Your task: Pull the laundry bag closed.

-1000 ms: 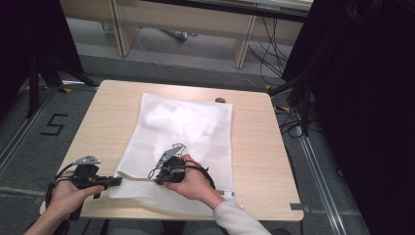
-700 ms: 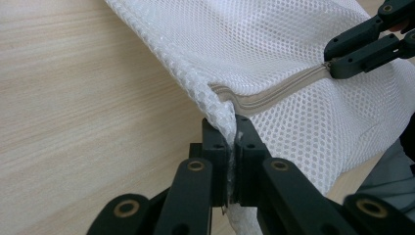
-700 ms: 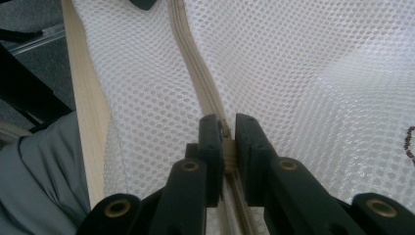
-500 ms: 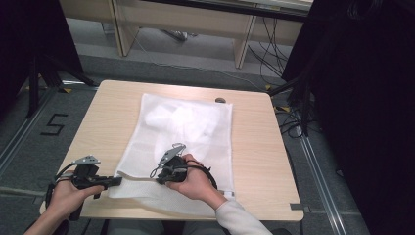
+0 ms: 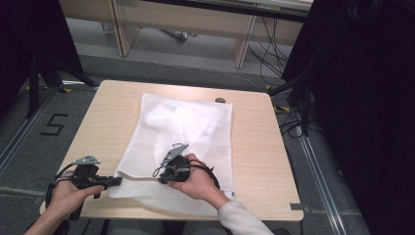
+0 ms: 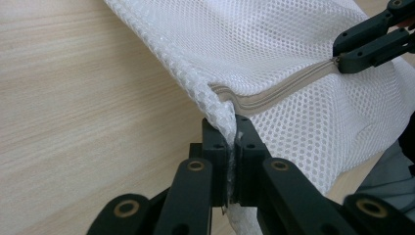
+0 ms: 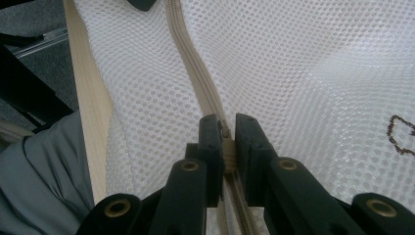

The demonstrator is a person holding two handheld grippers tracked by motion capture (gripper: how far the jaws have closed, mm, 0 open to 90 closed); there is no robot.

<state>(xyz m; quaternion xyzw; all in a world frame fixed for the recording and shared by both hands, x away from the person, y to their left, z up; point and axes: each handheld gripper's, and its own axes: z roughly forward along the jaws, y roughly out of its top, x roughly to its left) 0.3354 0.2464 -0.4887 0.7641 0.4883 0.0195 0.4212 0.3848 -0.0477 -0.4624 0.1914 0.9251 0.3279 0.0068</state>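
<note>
We've got the white mesh bag point(image 5: 183, 142) flat on the table point(image 5: 254, 147), its zippered edge at the near side. Left gripper point(image 6: 230, 147) is clamped shut on the bag's corner, at the zipper's point(image 6: 274, 95) end. Right gripper point(image 7: 226, 134) is nipped closed on the zipper pull point(image 7: 225, 131), partway along the zipper from that corner. Judgement: we keep the corner anchored and taut, then draw the pull straight along the zipper line. No twisting, or the mesh snags.
</note>
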